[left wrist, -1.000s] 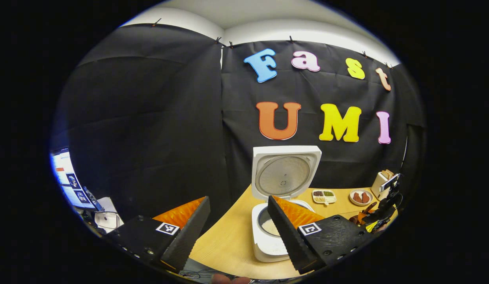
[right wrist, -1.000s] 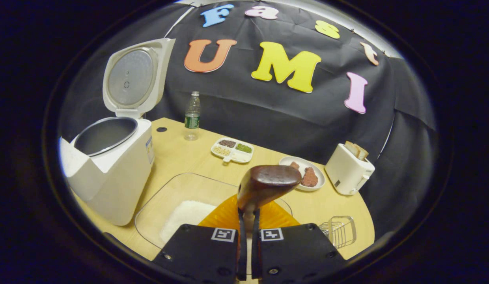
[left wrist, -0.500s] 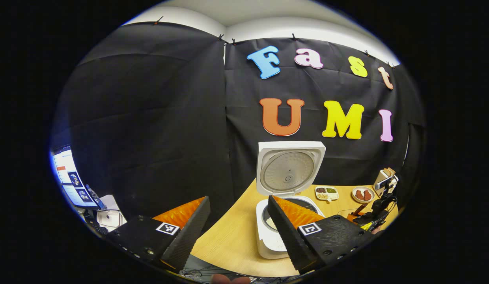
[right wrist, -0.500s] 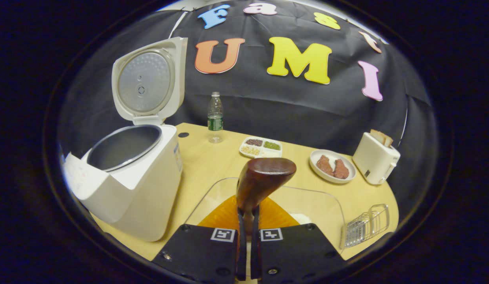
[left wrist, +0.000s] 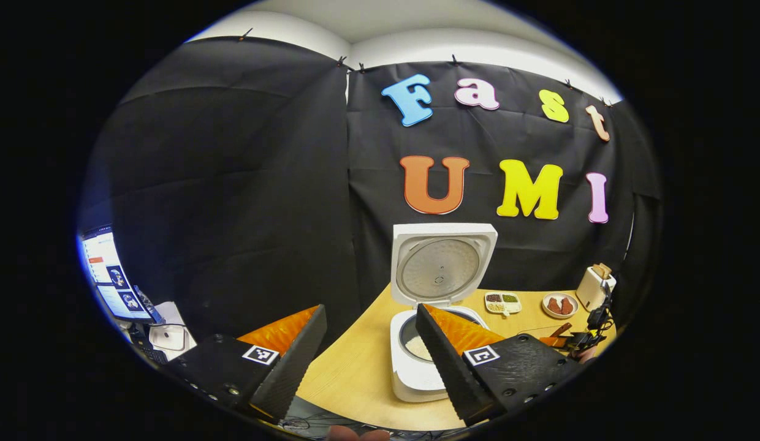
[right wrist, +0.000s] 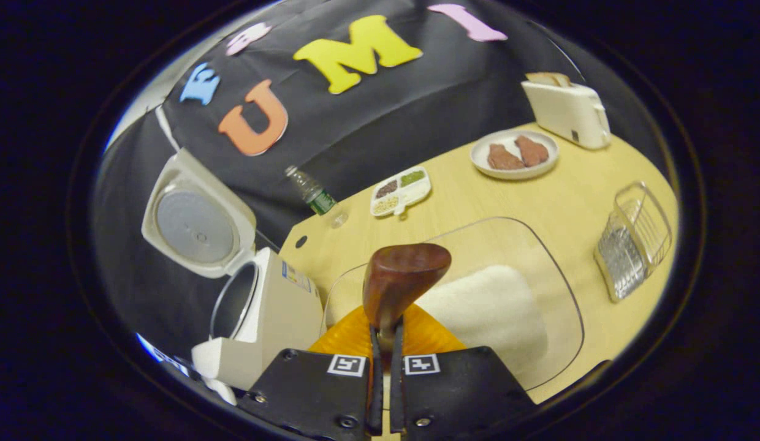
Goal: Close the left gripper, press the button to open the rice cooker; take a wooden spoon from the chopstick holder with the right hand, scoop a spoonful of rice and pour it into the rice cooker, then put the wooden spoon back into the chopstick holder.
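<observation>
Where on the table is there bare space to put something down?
Bare wood lies between the wire basket and the plate, and between the clear rice tray and the divided dish. It is crowded where the rice cooker meets the tray.

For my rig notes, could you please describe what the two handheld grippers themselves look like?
Left gripper: black textured housings, each bearing a square black-and-white marker, orange ribbed panels behind two long wedge-shaped fingers. Right gripper: the same black bodies, screws, paired markers and orange ribbing.
</observation>
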A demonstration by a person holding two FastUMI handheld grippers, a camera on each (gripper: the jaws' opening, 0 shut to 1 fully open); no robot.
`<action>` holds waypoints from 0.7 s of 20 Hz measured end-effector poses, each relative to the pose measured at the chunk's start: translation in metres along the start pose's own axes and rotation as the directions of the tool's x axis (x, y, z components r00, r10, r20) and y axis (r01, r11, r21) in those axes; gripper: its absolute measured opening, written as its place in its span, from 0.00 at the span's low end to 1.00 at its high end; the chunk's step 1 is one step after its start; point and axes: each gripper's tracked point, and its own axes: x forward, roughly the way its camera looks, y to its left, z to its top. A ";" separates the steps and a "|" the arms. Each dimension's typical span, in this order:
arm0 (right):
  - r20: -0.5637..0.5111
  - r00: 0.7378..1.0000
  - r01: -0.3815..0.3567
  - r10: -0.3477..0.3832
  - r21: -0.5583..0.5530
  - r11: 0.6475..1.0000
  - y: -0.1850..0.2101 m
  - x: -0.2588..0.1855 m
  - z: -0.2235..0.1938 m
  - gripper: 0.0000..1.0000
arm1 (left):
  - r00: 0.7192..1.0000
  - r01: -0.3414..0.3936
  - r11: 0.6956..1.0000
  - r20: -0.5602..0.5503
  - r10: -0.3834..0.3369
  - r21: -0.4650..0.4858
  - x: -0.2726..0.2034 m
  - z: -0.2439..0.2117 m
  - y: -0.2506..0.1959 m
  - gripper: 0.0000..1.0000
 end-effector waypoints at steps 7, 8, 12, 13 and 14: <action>0.049 0.996 -0.086 0.075 0.290 0.953 -0.024 -0.026 0.030 0.10 | 1.000 0.025 1.000 0.007 -0.025 0.008 -0.009 0.006 -0.035 0.94; 0.063 0.994 -0.101 0.085 0.314 0.944 -0.027 -0.032 0.039 0.10 | 1.000 0.029 1.000 0.007 -0.029 0.006 -0.011 0.007 -0.042 0.94; 0.135 0.985 -0.149 0.108 0.350 0.925 -0.027 -0.069 0.077 0.10 | 0.999 0.044 0.999 0.029 -0.043 -0.002 -0.017 0.013 -0.062 0.94; 0.154 0.981 -0.166 0.117 0.358 0.919 -0.025 -0.076 0.086 0.10 | 0.998 0.047 0.999 0.033 -0.047 -0.003 -0.020 0.014 -0.066 0.94; 0.170 0.977 -0.181 0.126 0.366 0.913 -0.023 -0.084 0.097 0.10 | 0.998 0.048 0.999 0.038 -0.048 -0.003 -0.022 0.013 -0.070 0.94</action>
